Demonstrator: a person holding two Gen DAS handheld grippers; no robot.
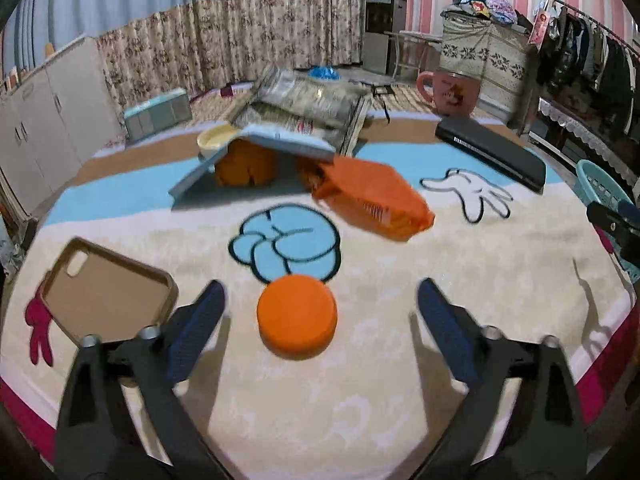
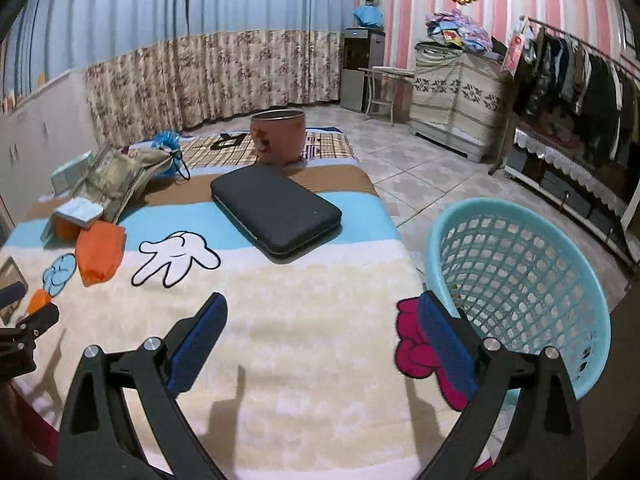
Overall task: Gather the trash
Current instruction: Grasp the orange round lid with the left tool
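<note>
Left hand-held gripper (image 1: 320,304): pitched downward over the cartoon-print blanket (image 1: 360,400), jaws spread wide. The orange cap (image 1: 296,316) lies on the blanket between the two blue pads (image 1: 200,328), clear of both; nothing is pinched. A brown phone case (image 1: 108,292) lies just beside the left finger. Beyond the cap sits the orange wrapper (image 1: 376,196), and behind it a pile of books and papers (image 1: 304,120) leaning over further orange items. A black case (image 1: 492,152) lies toward the far right of the blanket, with a pink mug (image 1: 452,92) behind it.

Right hand-held gripper (image 2: 322,336): likewise tilted downward, jaws spread, nothing between the pads. It is positioned above bare blanket near the right edge of the blanket, its right finger in line with the rim of the blue mesh basket (image 2: 520,280), which stands on the tiled floor (image 2: 432,172) just beside the blanket's edge. No contents can be made out in the basket.

Clearance: the near blanket in front of both grippers is open. The tip of the left hand-held gripper shows at the left margin of the right view, well apart from the right one.
</note>
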